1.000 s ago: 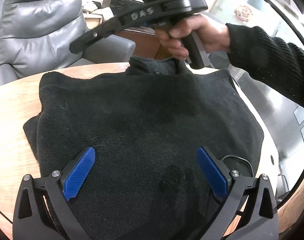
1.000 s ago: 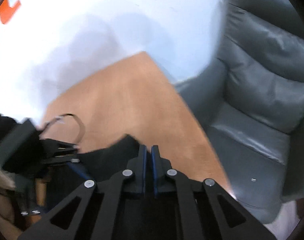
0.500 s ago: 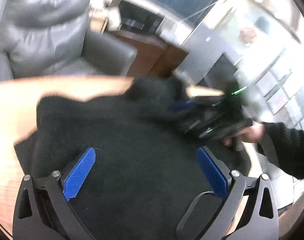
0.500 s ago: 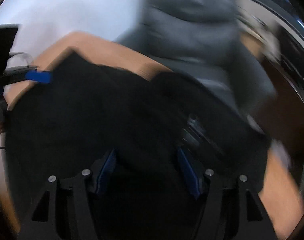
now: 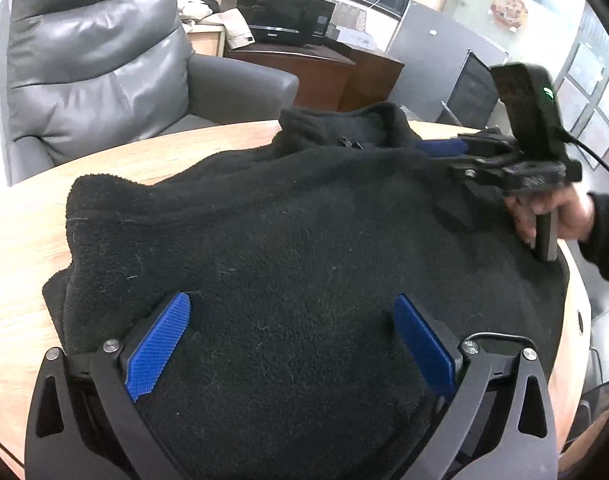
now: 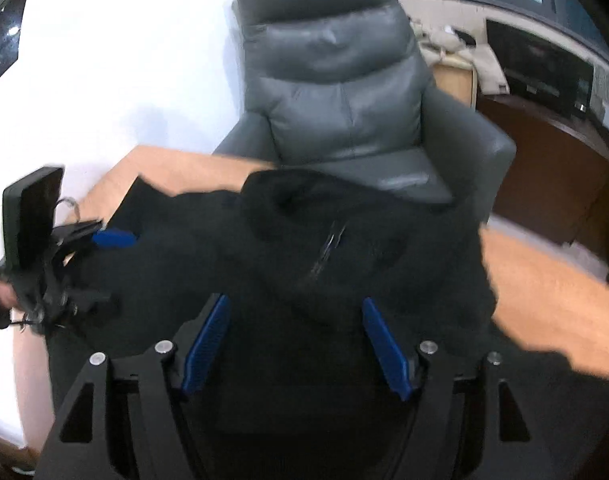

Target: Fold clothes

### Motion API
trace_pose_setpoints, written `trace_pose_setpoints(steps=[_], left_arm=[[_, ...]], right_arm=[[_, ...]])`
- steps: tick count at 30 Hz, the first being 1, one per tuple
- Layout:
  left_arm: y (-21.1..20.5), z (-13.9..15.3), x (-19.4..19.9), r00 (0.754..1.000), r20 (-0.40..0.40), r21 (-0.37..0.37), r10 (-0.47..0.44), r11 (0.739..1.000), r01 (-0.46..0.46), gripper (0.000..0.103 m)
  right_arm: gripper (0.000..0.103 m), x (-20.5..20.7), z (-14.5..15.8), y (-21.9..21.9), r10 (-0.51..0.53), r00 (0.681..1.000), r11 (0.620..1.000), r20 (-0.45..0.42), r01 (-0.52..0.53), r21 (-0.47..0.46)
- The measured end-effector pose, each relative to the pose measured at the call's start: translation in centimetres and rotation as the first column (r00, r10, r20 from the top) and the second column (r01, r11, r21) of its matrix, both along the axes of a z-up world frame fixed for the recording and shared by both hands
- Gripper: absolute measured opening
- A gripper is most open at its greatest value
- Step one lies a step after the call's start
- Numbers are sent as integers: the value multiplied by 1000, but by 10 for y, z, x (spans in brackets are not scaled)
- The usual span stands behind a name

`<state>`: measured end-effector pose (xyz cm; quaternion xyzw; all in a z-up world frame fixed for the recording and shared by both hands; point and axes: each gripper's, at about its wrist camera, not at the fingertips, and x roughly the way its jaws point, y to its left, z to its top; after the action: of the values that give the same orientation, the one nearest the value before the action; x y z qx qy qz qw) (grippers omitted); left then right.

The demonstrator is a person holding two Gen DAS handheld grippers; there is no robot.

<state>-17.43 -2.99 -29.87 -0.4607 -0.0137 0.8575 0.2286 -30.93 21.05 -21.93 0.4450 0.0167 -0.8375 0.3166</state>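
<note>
Since the earlier frames the right gripper has swung from the far side of the table, where its jaws were pressed together, to the right side of the garment, and its jaws have just been opening; now they stand spread above the cloth, and no fold is pinched between them. In the left wrist view this same tool appears at the right, low and nearly level, with one blue pad beside the collar and a hand around its handle, a dark sleeve behind it. The left gripper has hardly changed its place: its two blue pads are wide apart over the near part of the cloth and grip nothing, though I cannot tell if they touch the fabric. The black fleece jacket lies spread on the wooden table and covers most of it; the collar with a small zipper is at the far side, and a folded edge makes a double layer at the left. In the right wrist view the jacket is under and ahead of the open jaws, the zipper runs away from the camera, and the left gripper shows at the left edge of the picture. A grey leather armchair stands just behind the table on the far side. Further back, to the right of the armchair, is a dark wooden cabinet with a black appliance on top.
</note>
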Motion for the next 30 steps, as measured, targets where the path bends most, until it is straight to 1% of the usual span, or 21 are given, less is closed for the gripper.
trace_pose_setpoints(steps=[2, 3, 4, 6, 10, 11, 13, 15, 16, 18, 19, 20, 21, 22, 23, 25, 27, 28, 29, 30], left_arm=[[0, 0, 1, 1000, -2, -7, 6, 1000, -6, 102], [2, -1, 1, 1000, -4, -20, 5, 1000, -6, 102], [4, -1, 1, 1000, -7, -35, 4, 999, -5, 102], [7, -4, 2, 1000, -15, -59, 4, 998, -5, 102], [7, -4, 2, 1000, -22, -56, 12, 998, -14, 102], [7, -4, 2, 1000, -23, -56, 13, 998, -14, 102], [8, -4, 3, 1000, -24, -58, 13, 998, -15, 102], [8, -4, 4, 1000, -24, -58, 14, 998, -15, 102], [8, -4, 5, 1000, -24, -56, 15, 998, -16, 102], [6, -4, 5, 999, -23, -47, 22, 999, -23, 102], [6, -4, 5, 999, -23, -43, 25, 999, -26, 102], [5, -4, 5, 999, -23, -39, 27, 999, -28, 102], [5, -4, 5, 999, -23, -35, 27, 999, -28, 103], [4, -4, 5, 999, -24, -32, 27, 999, -28, 103], [4, -4, 6, 999, -25, -29, 28, 999, -28, 103], [4, -4, 7, 999, -25, -24, 28, 999, -29, 103], [4, -3, 7, 999, -25, -20, 28, 999, -28, 103], [3, -3, 7, 999, -24, -17, 28, 999, -28, 103], [3, -3, 8, 999, -24, -14, 28, 1000, -28, 103], [2, -3, 8, 999, -24, -11, 28, 1000, -28, 103]], right_arm=[[78, -15, -21, -12, 5, 993, 999, 121, -9, 35], [82, -14, -17, -14, 43, 992, 999, 122, -46, 28], [82, -12, -14, -16, 81, 989, 996, 126, -84, 20], [81, -2, -9, -16, 187, 965, 982, 186, -187, -17], [81, 22, 12, -13, 327, 936, 945, 130, -324, -40], [81, 19, 15, -12, 345, 931, 939, 117, -342, -48], [81, 15, 20, -9, 344, 934, 939, 99, -340, -54], [81, -5, 5, -18, 330, 930, 944, 163, -322, -74], [81, -14, -9, -28, 331, 920, 944, 208, -325, -63], [82, -15, -21, -35, 343, 915, 938, 214, -347, -21], [82, -15, -17, -34, 352, 915, 935, 198, -350, -46], [81, -13, -14, -28, 357, 908, 934, 222, -342, -103], [81, -11, -11, -24, 386, 885, 920, 259, -350, -178], [81, -9, -8, -21, 418, 860, 902, 292, -354, -248], [81, -5, -4, -19, 451, 842, 885, 295, -381, -268], [81, 4, 7, -17, 528, 799, 840, 287, -443, -314], [80, 5, 25, -8, 571, 781, 798, 254, -456, -395], [80, 2, 34, -3, 571, 791, 785, 220, -448, -427], [80, 1, 49, 8, 557, 811, 777, 179, -432, -459], [80, -5, 61, 19, 525, 840, 772, 138, -402, -492]])
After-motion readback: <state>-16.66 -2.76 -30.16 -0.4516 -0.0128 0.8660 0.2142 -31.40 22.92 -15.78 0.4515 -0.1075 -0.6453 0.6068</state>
